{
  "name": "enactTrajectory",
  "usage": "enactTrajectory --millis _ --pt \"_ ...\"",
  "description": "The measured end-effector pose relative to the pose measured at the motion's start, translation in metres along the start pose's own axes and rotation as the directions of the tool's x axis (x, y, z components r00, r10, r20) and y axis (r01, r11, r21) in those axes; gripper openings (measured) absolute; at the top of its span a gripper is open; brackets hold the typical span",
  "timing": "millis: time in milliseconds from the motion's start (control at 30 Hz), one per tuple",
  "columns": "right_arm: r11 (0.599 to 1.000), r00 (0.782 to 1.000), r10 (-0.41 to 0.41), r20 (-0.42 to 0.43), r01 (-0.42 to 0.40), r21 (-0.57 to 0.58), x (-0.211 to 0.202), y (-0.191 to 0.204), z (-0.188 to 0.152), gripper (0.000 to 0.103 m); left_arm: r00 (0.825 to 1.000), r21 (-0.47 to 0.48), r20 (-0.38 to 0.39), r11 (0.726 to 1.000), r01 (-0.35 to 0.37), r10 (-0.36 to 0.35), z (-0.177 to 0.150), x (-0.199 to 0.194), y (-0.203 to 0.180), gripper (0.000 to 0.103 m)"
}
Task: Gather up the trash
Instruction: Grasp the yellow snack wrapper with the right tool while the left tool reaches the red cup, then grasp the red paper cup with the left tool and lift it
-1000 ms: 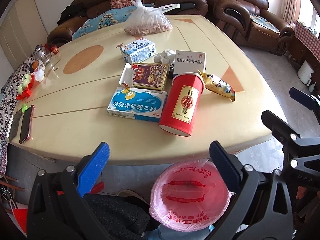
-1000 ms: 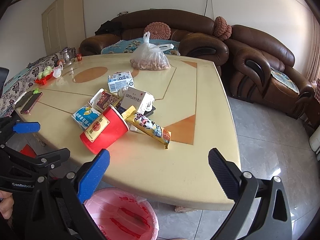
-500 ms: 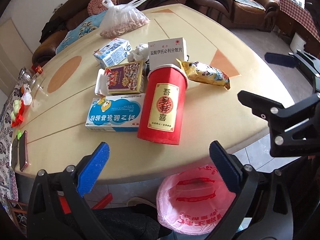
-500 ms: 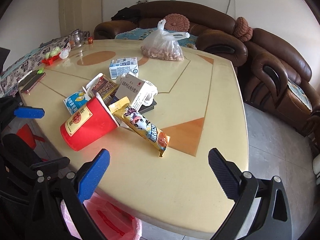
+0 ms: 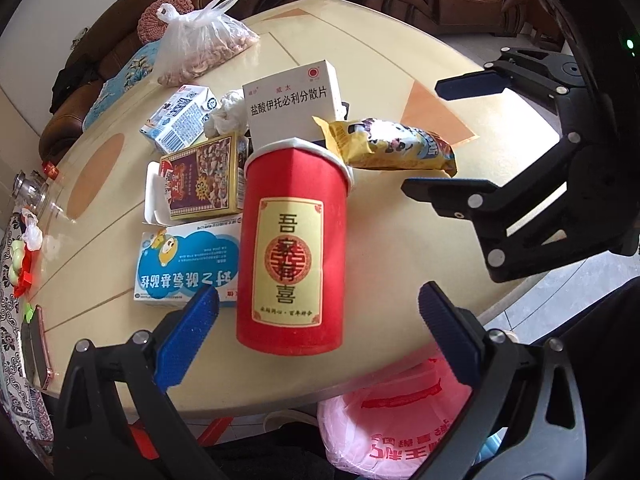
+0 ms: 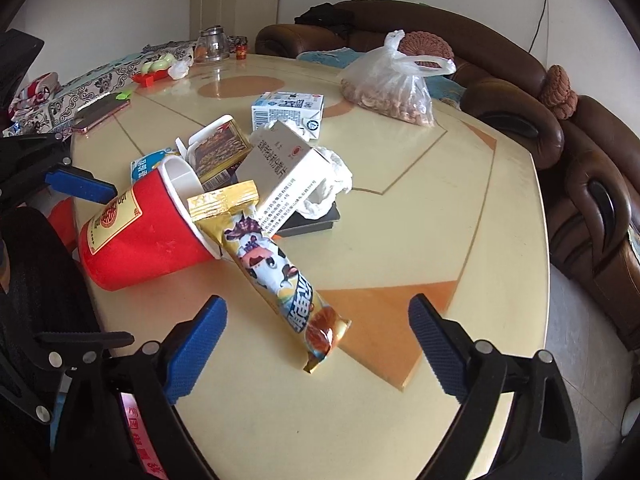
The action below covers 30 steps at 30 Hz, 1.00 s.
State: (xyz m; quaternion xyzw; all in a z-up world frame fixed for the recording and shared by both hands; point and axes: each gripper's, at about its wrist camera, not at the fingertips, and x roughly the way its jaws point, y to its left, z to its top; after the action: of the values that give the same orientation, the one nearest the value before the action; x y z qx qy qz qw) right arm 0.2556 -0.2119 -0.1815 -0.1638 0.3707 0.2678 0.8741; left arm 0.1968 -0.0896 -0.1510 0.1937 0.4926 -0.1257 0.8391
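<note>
A red paper cup [image 5: 292,240] lies on its side on the cream table [image 5: 380,272], its base toward me. My left gripper [image 5: 320,338] is open, its blue pads on either side of the cup's base and clear of it. A yellow snack wrapper [image 6: 272,272] rests against the cup's rim. My right gripper [image 6: 316,346] is open with its jaws closing. The wrapper's near end lies between the pads, which are not touching it. A white medicine box [image 5: 292,104], a blue box [image 5: 184,268], a brown box [image 5: 200,180], a milk carton [image 5: 180,116] and a crumpled tissue [image 5: 228,114] crowd behind.
A bin lined with a pink bag [image 5: 400,432] stands on the floor just below the table's near edge. A bag of peanuts [image 5: 200,52] sits at the far side. A phone [image 5: 36,344] lies at the left edge. Brown sofas [image 6: 580,184] ring the table.
Both grippers have come down and closer to the table. The cup now sits between the left pads, the wrapper's end between the right pads, and the right jaws have narrowed a little.
</note>
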Motion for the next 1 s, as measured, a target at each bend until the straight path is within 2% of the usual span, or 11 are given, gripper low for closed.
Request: enactTrajectory --millis 167,233,267,367,500,567,667,733,800,867,1000 --pt "0.998 1.000 0.013 -0.023 -0.014 -0.054 0.015 0.005 0.000 0.054 0.999 -0.016 -0.019 0.999 0.041 -0.042 0.005 0.010 0.007 0.098" --pt "0.998 0.999 0.028 -0.024 -0.029 -0.050 0.015 0.004 0.001 0.048 0.999 -0.013 -0.017 0.999 0.038 -0.038 0.007 0.012 0.008 0.098" --pt "0.998 0.999 0.033 -0.024 -0.034 -0.050 0.016 0.004 0.001 0.042 0.999 -0.011 -0.014 0.999 0.041 -0.042 0.008 0.012 0.008 0.098" --pt "0.998 1.000 0.012 -0.020 -0.013 -0.053 0.014 0.006 0.000 0.034 0.999 -0.009 0.008 0.999 0.048 -0.048 0.010 0.010 0.008 0.098" --pt "1.000 1.000 0.007 -0.018 -0.007 0.002 0.013 0.000 -0.001 0.028 0.997 -0.003 0.023 0.998 0.070 -0.070 0.012 0.007 0.006 0.096" --pt "0.999 1.000 0.021 -0.022 -0.020 0.048 0.012 -0.005 -0.002 0.026 0.998 -0.004 0.025 0.998 0.065 -0.064 0.012 0.006 0.004 0.085" --pt "0.998 1.000 -0.001 -0.026 0.002 0.069 0.010 -0.007 -0.004 0.024 0.996 -0.029 -0.005 0.995 0.093 -0.093 0.013 0.012 0.008 0.080" --pt "0.997 0.999 -0.019 -0.027 0.021 0.080 0.009 -0.005 -0.005 0.024 0.993 -0.060 -0.019 0.992 0.113 -0.115 0.013 0.016 0.012 0.070" --pt "0.995 0.999 -0.025 -0.027 0.027 0.101 0.008 -0.006 -0.006 0.024 0.990 -0.101 -0.040 0.986 0.132 -0.137 0.013 0.021 0.018 0.067" --pt "0.992 0.999 -0.025 -0.023 0.027 0.120 0.007 -0.007 -0.008 0.024 0.986 -0.137 -0.049 0.979 0.151 -0.159 0.014 0.023 0.024 0.059" --pt "0.988 0.999 -0.037 -0.027 0.041 0.147 0.007 -0.007 -0.008 0.023 0.987 -0.152 -0.040 0.977 0.148 -0.155 0.017 0.022 0.028 0.058"
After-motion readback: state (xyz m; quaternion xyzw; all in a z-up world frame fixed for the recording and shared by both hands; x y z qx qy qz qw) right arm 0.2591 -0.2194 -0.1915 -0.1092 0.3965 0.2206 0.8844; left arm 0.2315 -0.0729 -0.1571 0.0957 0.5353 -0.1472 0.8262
